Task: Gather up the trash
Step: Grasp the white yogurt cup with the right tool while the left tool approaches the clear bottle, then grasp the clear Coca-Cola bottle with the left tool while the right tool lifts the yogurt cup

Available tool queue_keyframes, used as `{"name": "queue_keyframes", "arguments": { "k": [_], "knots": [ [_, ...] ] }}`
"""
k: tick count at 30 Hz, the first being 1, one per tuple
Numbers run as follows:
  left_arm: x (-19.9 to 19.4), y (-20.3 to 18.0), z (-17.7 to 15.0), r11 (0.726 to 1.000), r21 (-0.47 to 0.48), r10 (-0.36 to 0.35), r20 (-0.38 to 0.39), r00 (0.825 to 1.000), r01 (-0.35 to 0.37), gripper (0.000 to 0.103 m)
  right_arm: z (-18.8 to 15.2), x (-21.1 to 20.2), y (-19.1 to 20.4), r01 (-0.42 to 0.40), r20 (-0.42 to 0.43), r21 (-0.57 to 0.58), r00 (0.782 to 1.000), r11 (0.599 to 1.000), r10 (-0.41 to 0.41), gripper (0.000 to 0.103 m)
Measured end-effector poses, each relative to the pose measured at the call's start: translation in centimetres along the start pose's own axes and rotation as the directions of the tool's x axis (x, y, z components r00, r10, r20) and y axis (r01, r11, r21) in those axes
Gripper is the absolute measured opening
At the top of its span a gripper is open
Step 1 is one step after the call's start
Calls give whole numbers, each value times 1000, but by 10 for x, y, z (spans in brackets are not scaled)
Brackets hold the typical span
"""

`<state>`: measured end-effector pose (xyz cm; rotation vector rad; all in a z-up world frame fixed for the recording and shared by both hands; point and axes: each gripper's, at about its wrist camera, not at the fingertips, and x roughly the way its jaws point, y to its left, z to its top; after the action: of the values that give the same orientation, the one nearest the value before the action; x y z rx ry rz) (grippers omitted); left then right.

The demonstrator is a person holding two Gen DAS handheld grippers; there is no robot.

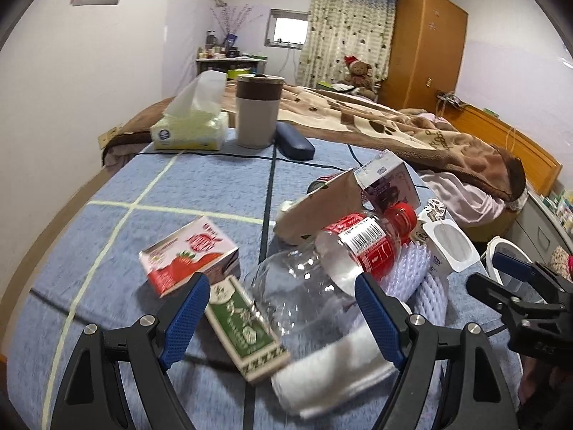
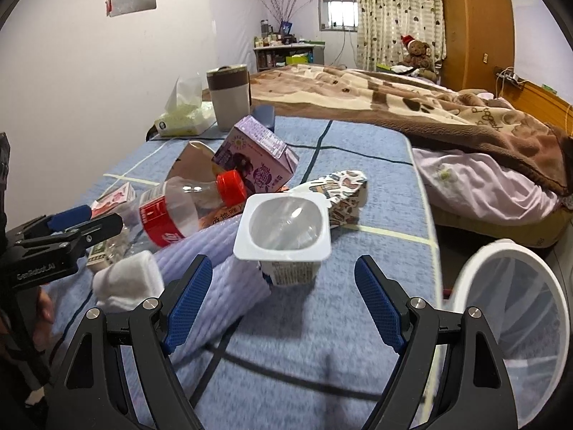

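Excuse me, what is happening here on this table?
A person holds two grippers over trash piled on a blue cloth. The left gripper is open above a clear plastic bottle and a green carton. The right gripper is open, facing an empty yogurt cup. Neither holds anything yet. A white bin waits at the right.

a home bedroom, bed [image 2: 394, 107] with brown blanket, wooden wardrobe [image 2: 476, 25], curtains [image 2: 397, 10], teddy bear [image 2: 417, 53]
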<state>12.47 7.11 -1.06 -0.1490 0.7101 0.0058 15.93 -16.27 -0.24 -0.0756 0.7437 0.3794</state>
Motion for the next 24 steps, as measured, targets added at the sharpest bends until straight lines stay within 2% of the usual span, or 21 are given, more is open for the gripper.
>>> {"name": "queue_keyframes", "arguments": {
  "k": [5, 6, 7, 8, 16, 19, 22, 24],
  "knots": [
    [13, 1, 8, 998, 29, -51, -18, 999, 52, 83, 5, 10, 0, 22, -6, 5, 1000, 1000, -22, 82],
    [14, 0, 9, 997, 39, -62, -19, 998, 63, 83, 5, 10, -1, 24, -4, 12, 1000, 1000, -24, 79],
    [16, -2, 10, 996, 52, -74, -25, 997, 75, 83, 5, 9, -2, 27, -4, 15, 1000, 1000, -27, 68],
    [19, -3, 11, 993, 68, -89, -33, 995, 92, 83, 6, 10, -2, 34, -7, 17, 999, 999, -34, 65],
    [36, -22, 17, 965, 219, -130, -70, 989, 142, 83, 6, 2, -8, 34, 5, 49, 999, 998, -35, 65],
    [41, -31, 22, 940, 297, -149, -86, 985, 168, 83, 6, -1, -12, 33, 6, 62, 999, 998, -33, 65],
    [45, -41, 23, 901, 394, -148, -115, 982, 182, 83, 5, -4, -13, 35, 6, 73, 999, 997, -36, 65],
    [48, -45, 23, 886, 425, -146, -123, 982, 185, 83, 4, -6, -13, 35, 8, 79, 999, 996, -36, 65]
  ]
}}
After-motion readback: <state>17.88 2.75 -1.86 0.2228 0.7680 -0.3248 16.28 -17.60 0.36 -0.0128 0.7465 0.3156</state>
